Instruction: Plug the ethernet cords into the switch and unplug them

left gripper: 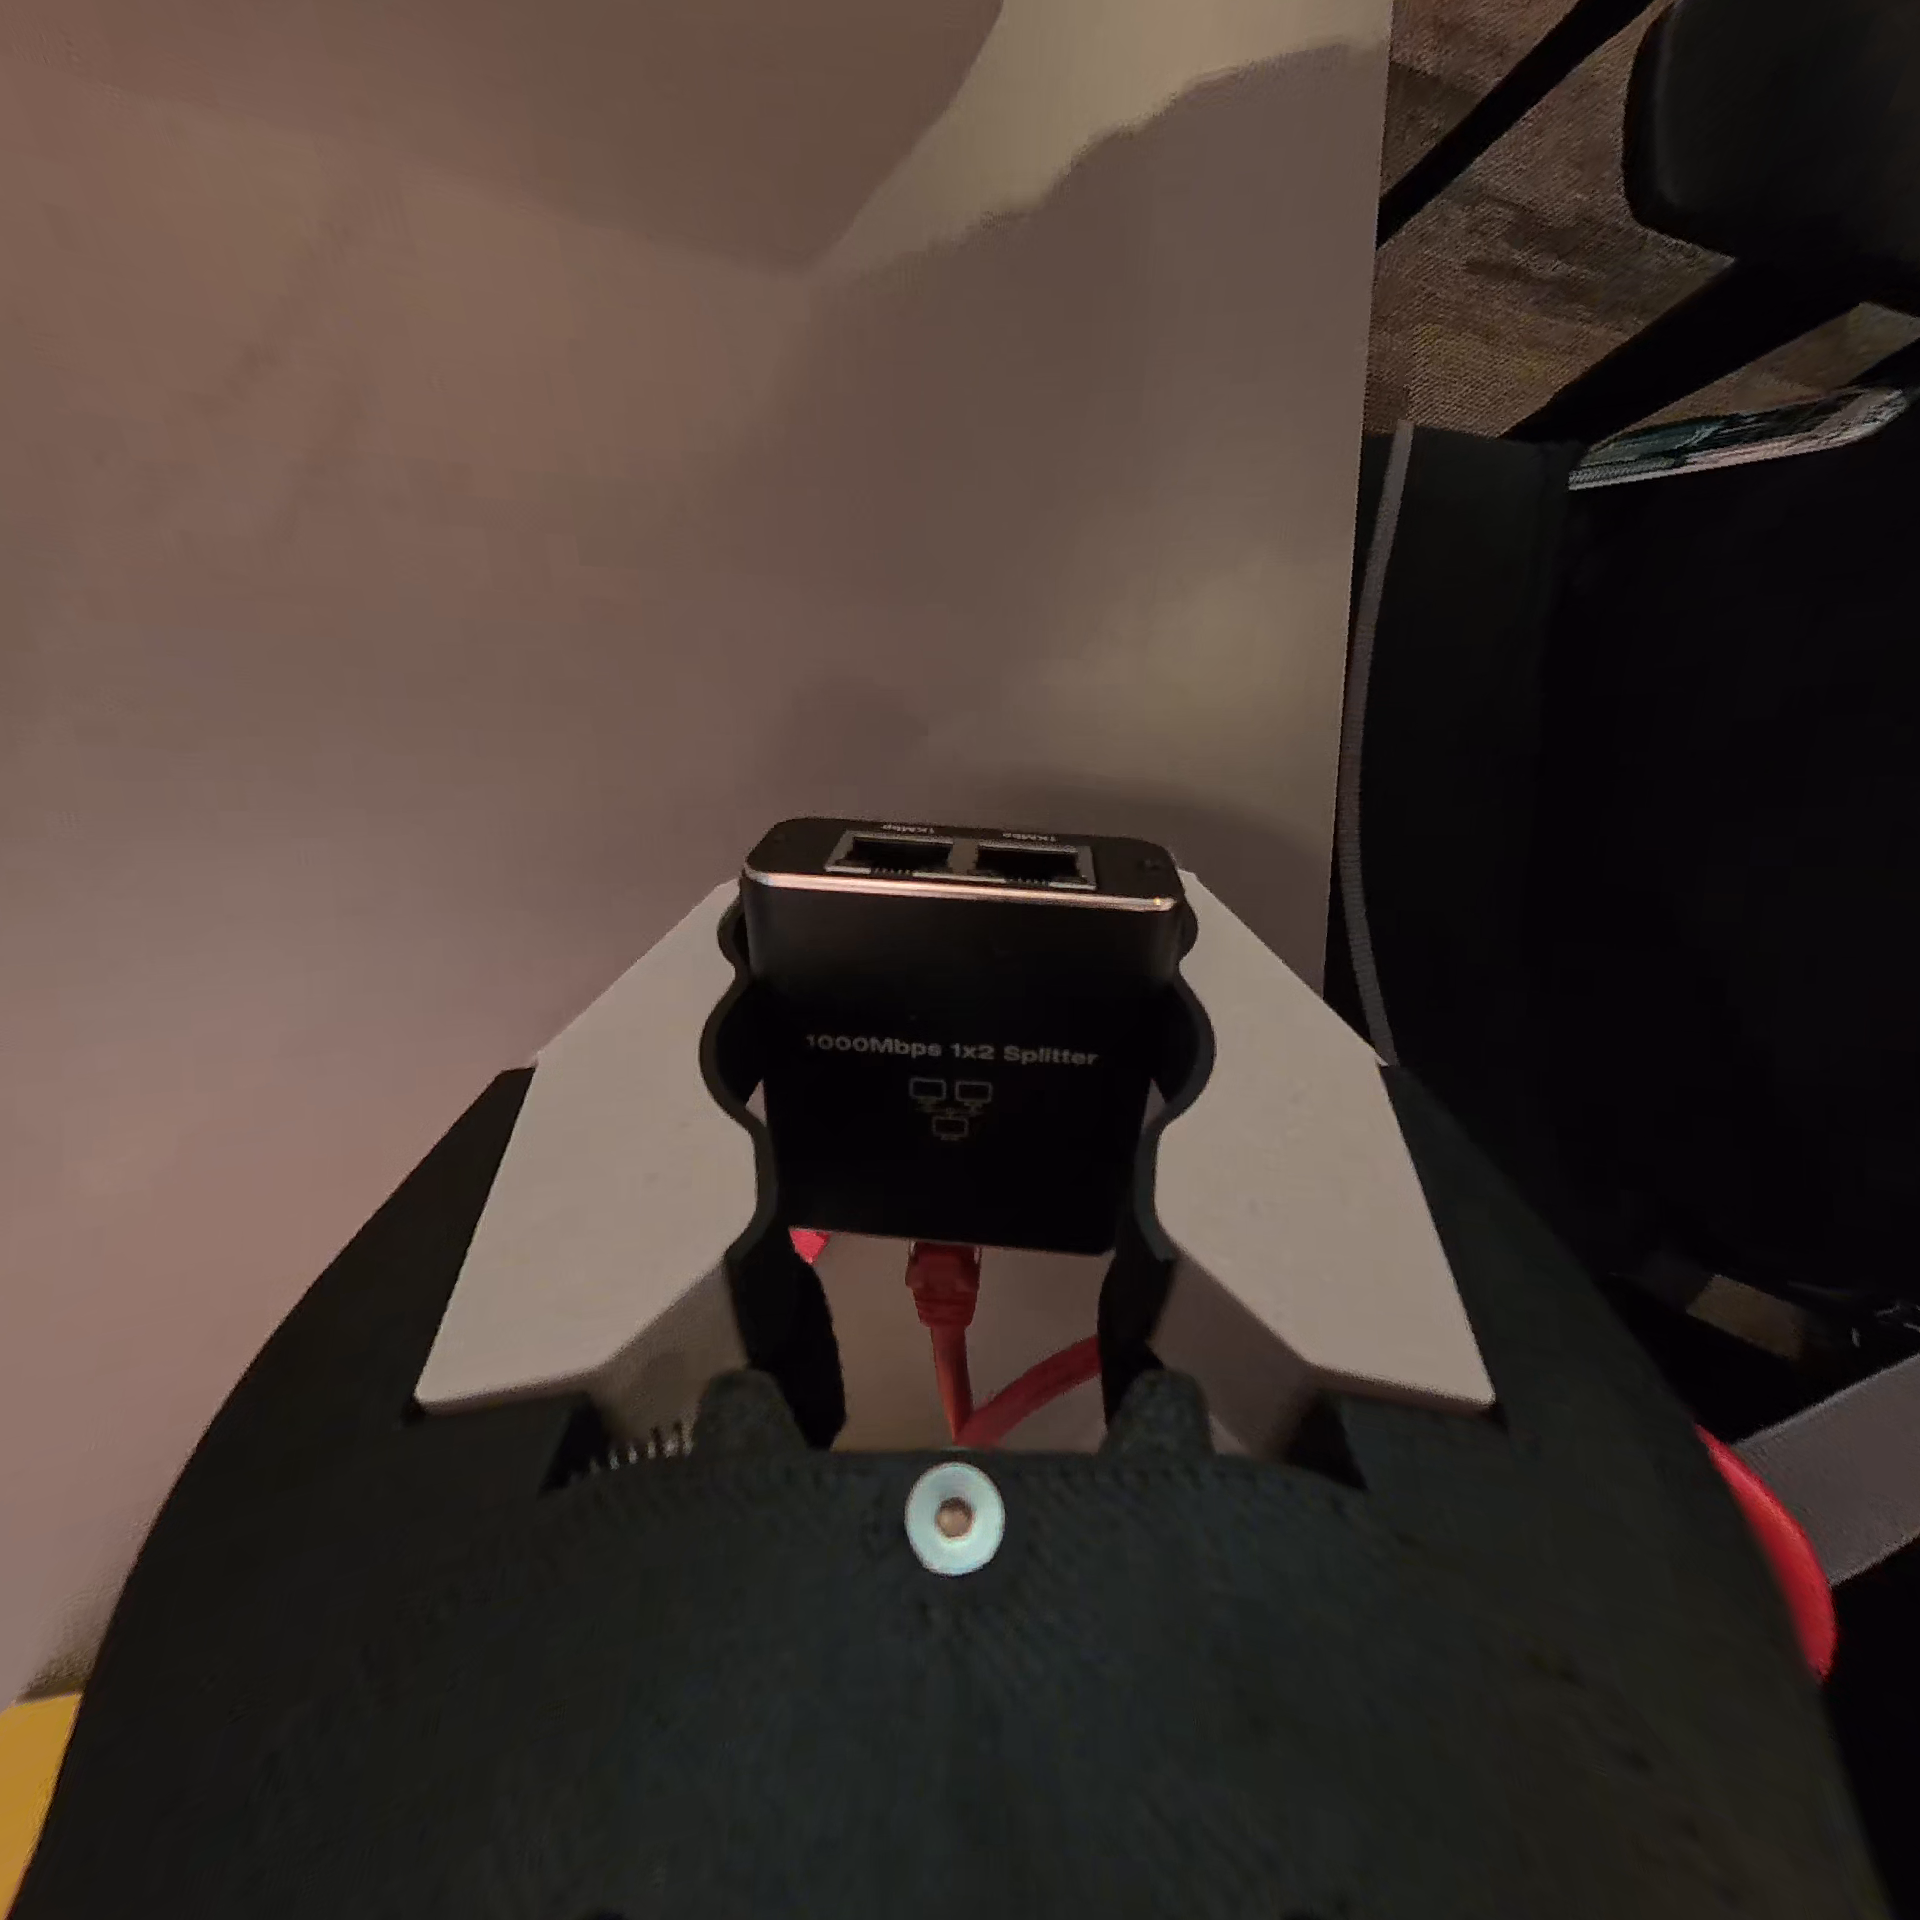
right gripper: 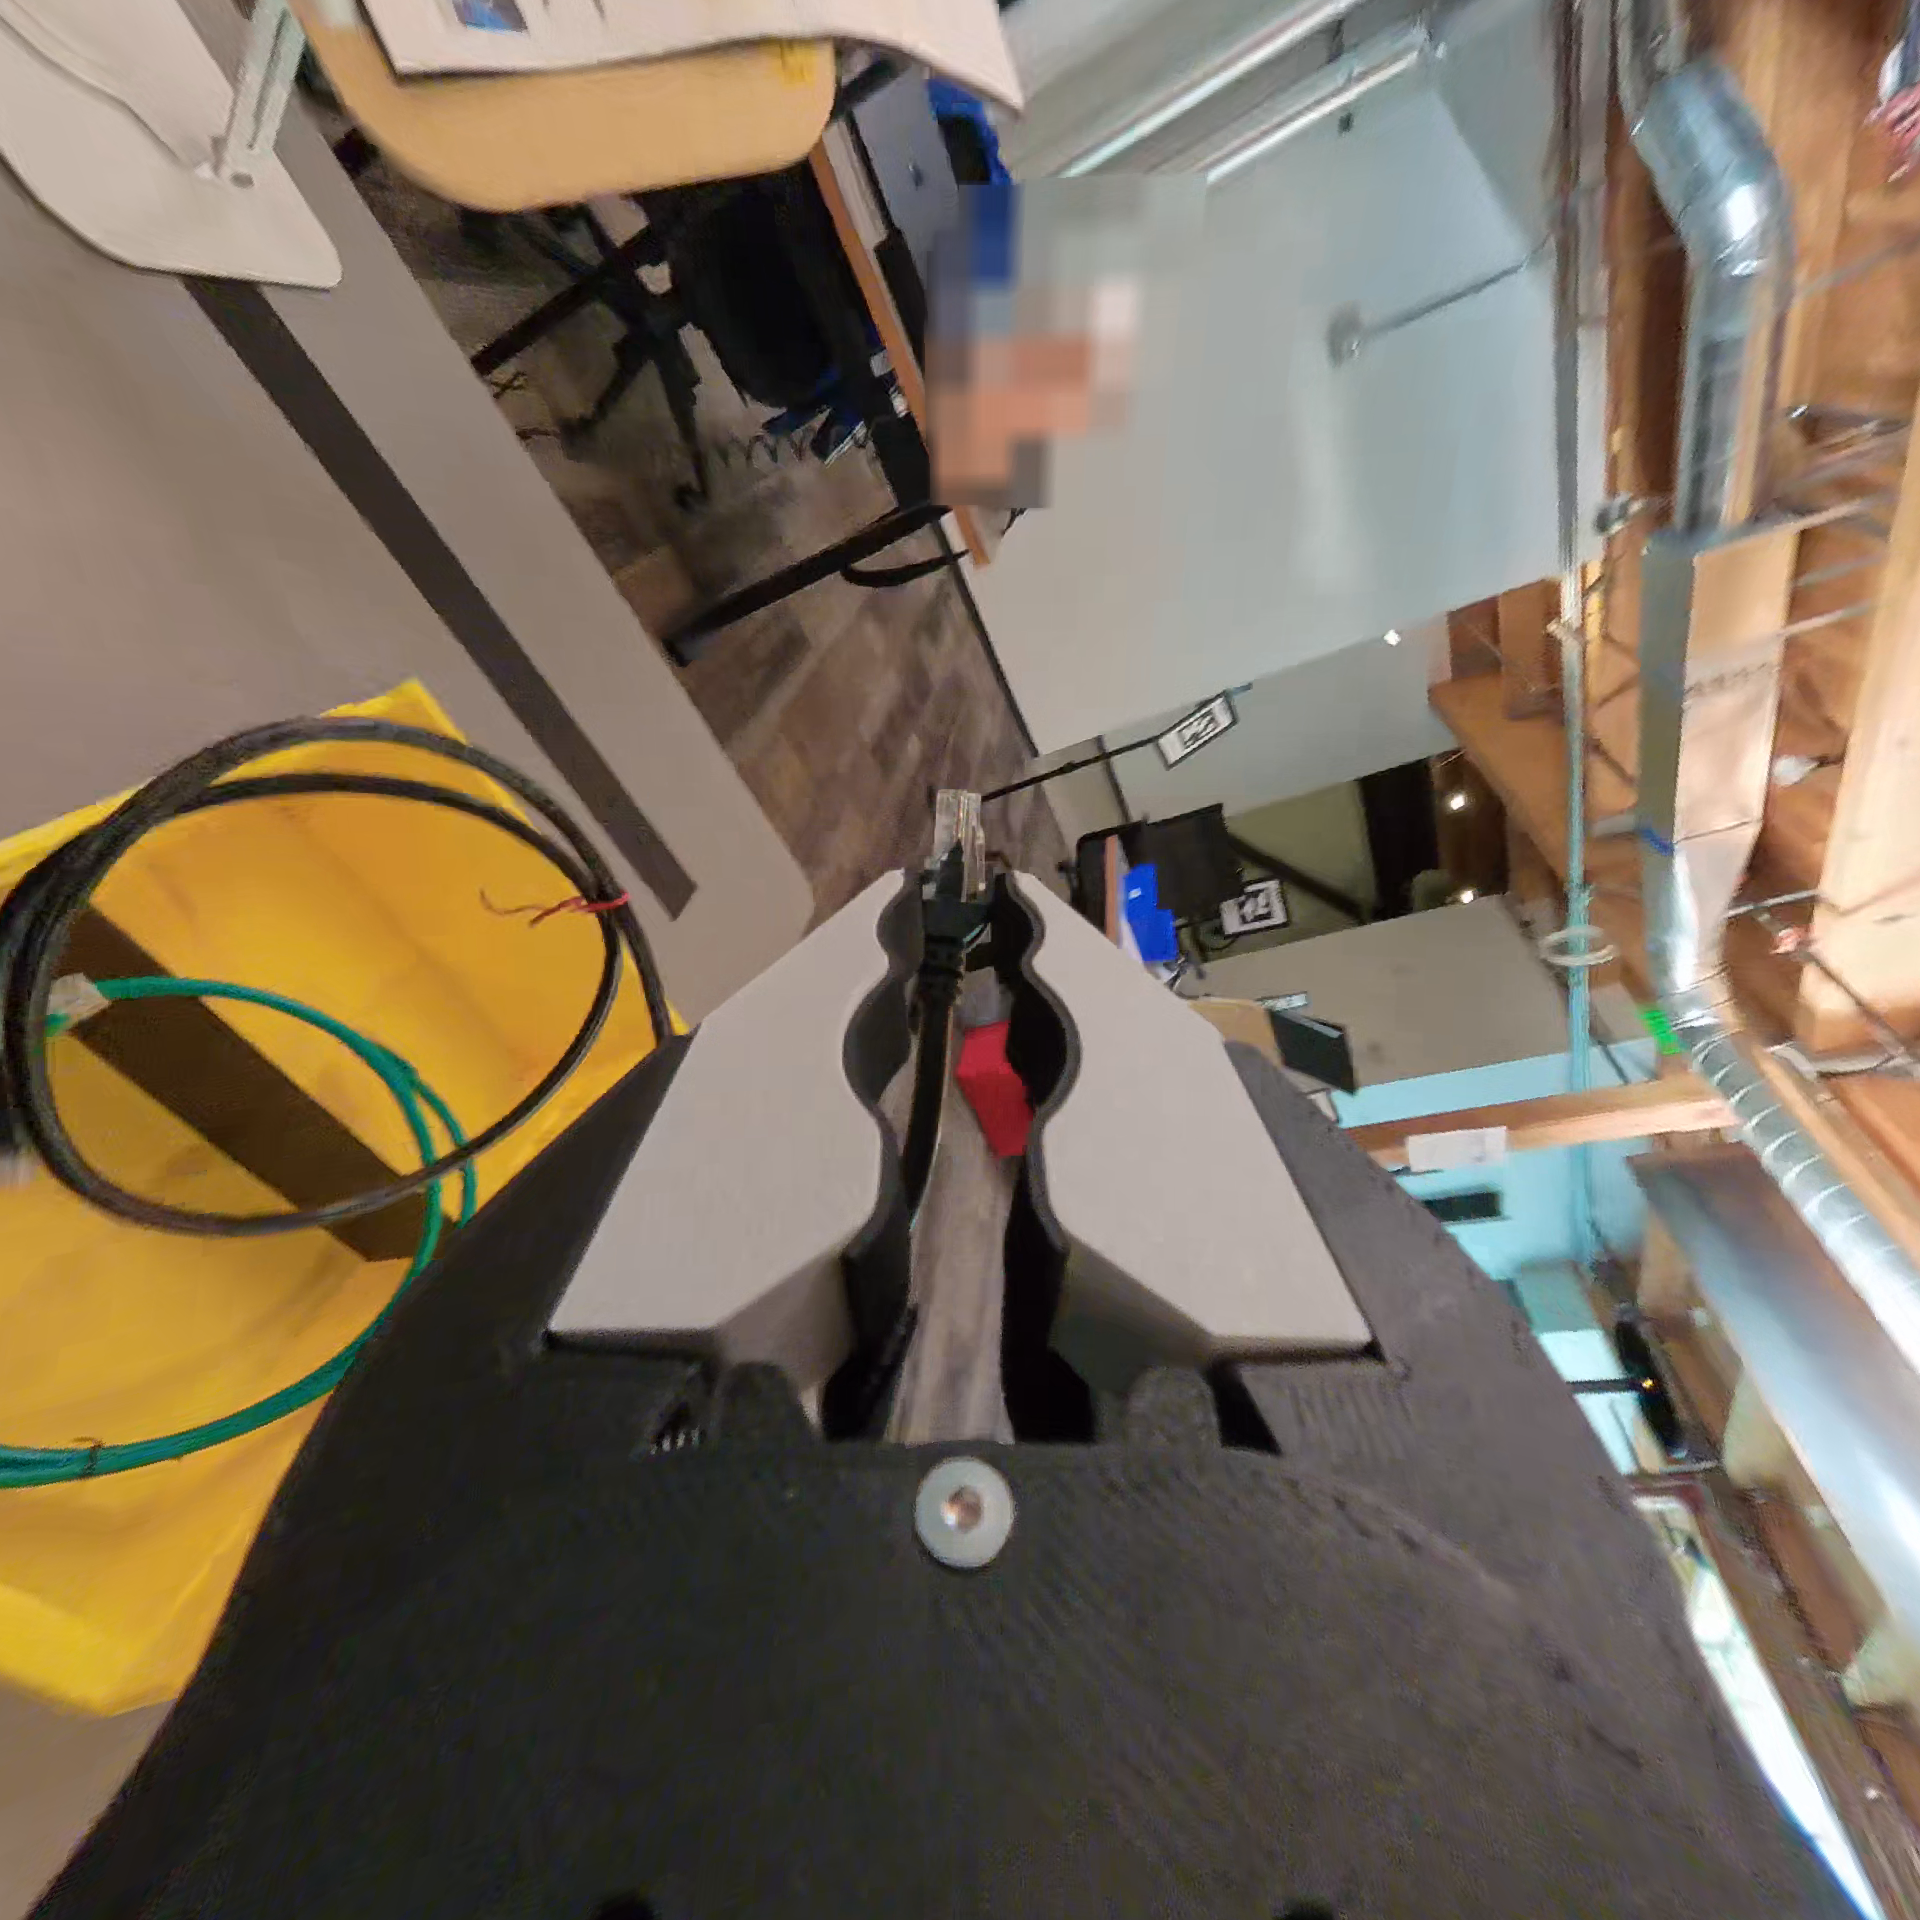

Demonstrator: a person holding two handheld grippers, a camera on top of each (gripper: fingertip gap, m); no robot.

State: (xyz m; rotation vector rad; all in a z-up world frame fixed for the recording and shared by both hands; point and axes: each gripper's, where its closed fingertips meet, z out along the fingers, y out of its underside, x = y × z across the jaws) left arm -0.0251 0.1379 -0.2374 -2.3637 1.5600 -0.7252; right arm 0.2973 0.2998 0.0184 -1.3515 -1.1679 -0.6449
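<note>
My left gripper had its jaws clamped on the black switch, gripping its two sides at about nine and three o'clock. The switch pointed away from me, its two empty ports facing twelve o'clock toward a pale wall. A red cord was already plugged into its near end at six o'clock and trailed back under my jaws.

My right gripper had its jaws nearly shut on the boot of the black cord, the clear plug sticking out past the tips at twelve o'clock. Off at nine o'clock, the rest of that black cord lay looped with a green cord on a yellow sheet on the grey worktop.

What worried me: neither view showed the other gripper, so the plug and the ports were not yet lined up. The plug also sat slightly off centre in my right jaws, held only by its boot, so I judged it could twist or slip on contact and jam at the port's edge. A hard push could slide the switch back through my left jaws, or strain the red cord. The coiled slack could snag and drag the green cord along.
</note>
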